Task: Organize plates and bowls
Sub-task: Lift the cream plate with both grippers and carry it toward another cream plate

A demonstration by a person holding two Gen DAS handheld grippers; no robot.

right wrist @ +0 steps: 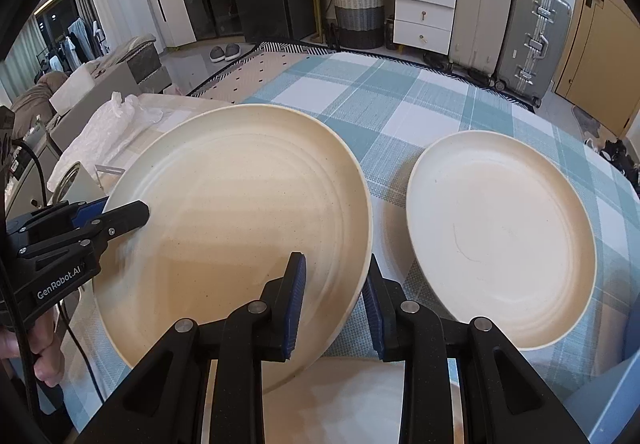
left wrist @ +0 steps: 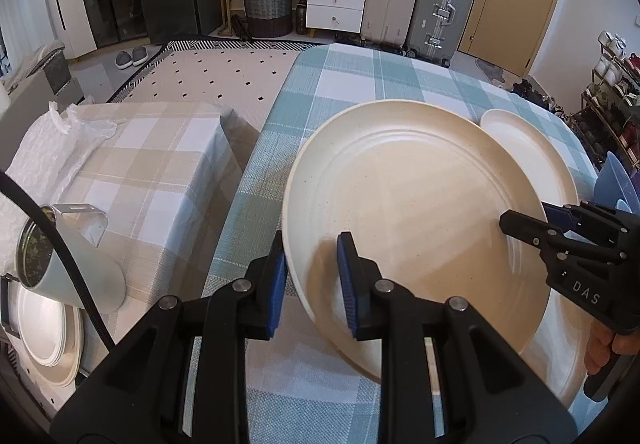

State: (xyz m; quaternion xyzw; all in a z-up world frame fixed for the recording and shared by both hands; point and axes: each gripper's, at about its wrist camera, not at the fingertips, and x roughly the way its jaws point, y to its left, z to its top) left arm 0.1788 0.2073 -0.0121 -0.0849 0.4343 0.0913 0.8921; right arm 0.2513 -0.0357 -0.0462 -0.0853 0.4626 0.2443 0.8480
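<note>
A large cream plate [left wrist: 412, 203] is held above the blue plaid table [left wrist: 344, 75], tilted. My left gripper [left wrist: 312, 276] is shut on its left rim. My right gripper [right wrist: 332, 304] is shut on its right rim; the same plate shows in the right wrist view [right wrist: 236, 203]. The right gripper also shows at the right of the left wrist view [left wrist: 532, 224], and the left gripper at the left of the right wrist view [right wrist: 116, 215]. A second cream plate [right wrist: 500, 236] lies flat on the table to the right. Another plate [right wrist: 360, 404] lies under the held one, near me.
A lower table with a beige plaid cloth [left wrist: 152, 171] stands to the left, with bubble wrap [left wrist: 44, 147] and a tilted pale cup [left wrist: 68, 264] on it. A stack of plates [left wrist: 44, 328] lies at the lower left. A black cable [left wrist: 52, 240] crosses there.
</note>
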